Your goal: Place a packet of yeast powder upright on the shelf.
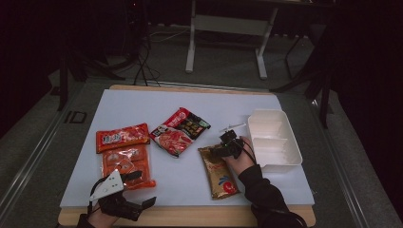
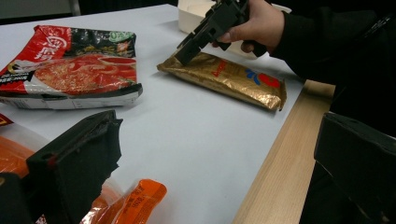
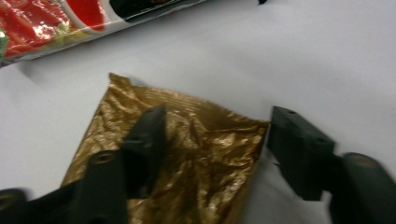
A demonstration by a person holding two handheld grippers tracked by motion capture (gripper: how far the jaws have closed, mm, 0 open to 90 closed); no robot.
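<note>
The right gripper (image 1: 227, 144) straddles the far end of the gold packet (image 1: 218, 173), fingers (image 3: 144, 135) apart, not yet pinching, positioned to grasp it; the packet lies at the desk's (image 1: 142, 102) 5 o'clock, beside the white tray (image 1: 274, 139). The left gripper (image 1: 124, 190) rests open.

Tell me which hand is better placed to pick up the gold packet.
Right. The right gripper sits at the gold packet, its end between open jaws. The left gripper waits by the orange packet.
</note>
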